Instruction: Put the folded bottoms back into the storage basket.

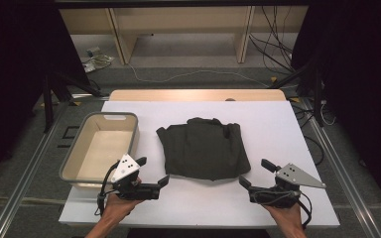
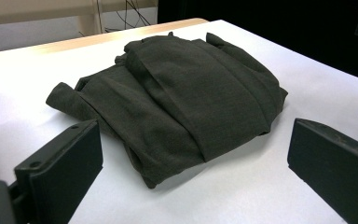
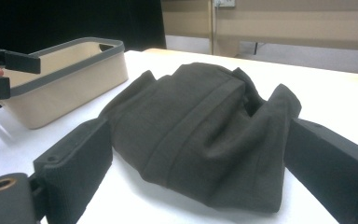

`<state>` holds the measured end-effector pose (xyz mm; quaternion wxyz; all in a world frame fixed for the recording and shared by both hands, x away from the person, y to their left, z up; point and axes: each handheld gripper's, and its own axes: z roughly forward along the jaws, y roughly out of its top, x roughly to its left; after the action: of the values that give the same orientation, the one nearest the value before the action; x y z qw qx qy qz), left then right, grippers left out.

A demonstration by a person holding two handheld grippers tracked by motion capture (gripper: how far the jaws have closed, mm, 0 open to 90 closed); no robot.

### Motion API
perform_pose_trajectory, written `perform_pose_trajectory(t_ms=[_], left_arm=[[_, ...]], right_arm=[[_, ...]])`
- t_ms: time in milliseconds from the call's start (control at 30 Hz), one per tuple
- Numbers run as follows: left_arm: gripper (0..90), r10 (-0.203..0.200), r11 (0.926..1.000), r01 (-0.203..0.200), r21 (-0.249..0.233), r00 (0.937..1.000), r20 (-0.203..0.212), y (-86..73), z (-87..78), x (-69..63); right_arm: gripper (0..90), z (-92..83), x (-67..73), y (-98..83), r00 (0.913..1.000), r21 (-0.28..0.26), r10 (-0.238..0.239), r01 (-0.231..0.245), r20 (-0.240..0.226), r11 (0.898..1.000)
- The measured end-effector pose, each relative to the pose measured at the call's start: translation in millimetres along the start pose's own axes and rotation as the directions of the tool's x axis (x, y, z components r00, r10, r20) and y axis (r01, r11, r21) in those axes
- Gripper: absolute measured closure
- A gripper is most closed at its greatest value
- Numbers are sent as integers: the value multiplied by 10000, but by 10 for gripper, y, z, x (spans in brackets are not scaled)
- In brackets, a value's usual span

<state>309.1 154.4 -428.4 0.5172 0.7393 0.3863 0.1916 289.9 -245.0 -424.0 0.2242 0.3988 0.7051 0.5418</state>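
High view, garment: we see a folded dark cloth (image 1: 203,148) lying at the centre of the frame on the white table (image 1: 278,129).
High view, basket: we see a beige basket (image 1: 75,153) with a grey rim at left centre, beside the cloth and apart from it.
High view, tongs: we hold the left gripper (image 1: 154,173) at lower left and the right gripper (image 1: 256,173) at lower right; both have jaws spread, nothing between them, each just off a near corner of the cloth.
Left gripper view: our two black jaws stand wide apart at the lower corners; the cloth (image 2: 177,98) fills the middle, beyond them and untouched.
Right gripper view: our jaws are parted at the bottom corners; the cloth (image 3: 205,135) lies just past them at centre, the basket (image 3: 65,79) at upper left, and the left gripper (image 3: 7,70) at the left edge.
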Motion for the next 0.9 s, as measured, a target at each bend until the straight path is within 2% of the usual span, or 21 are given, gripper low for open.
perform_pose_trajectory(t_ms=[233, 400, 567, 800, 900], left_arm=[[29, 95, 9999, -95, 81, 10000, -5, 10, 34, -20], [31, 8, 10000, -8, 93, 10000, -55, 22, 44, -5], [32, -197, 9998, 197, 9, 9998, -54, 50, 66, 18], [34, -348, 9993, 351, 162, 9992, -177, 90, 134, 32], [36, -657, 9974, 664, 273, 9975, -260, 113, 180, 58]], right_arm=[[85, 6, -3, 14, 10000, 34, -43, 42, 76, 10000], [85, -1, -15, 27, 9999, 72, -15, 14, 151, 10000], [86, 18, -41, 43, 9998, 255, 113, -117, 175, 9996], [81, 75, -97, 88, 9996, 582, 267, -273, 122, 9979], [81, 123, -155, 131, 9991, 744, 403, -414, 152, 9964]])
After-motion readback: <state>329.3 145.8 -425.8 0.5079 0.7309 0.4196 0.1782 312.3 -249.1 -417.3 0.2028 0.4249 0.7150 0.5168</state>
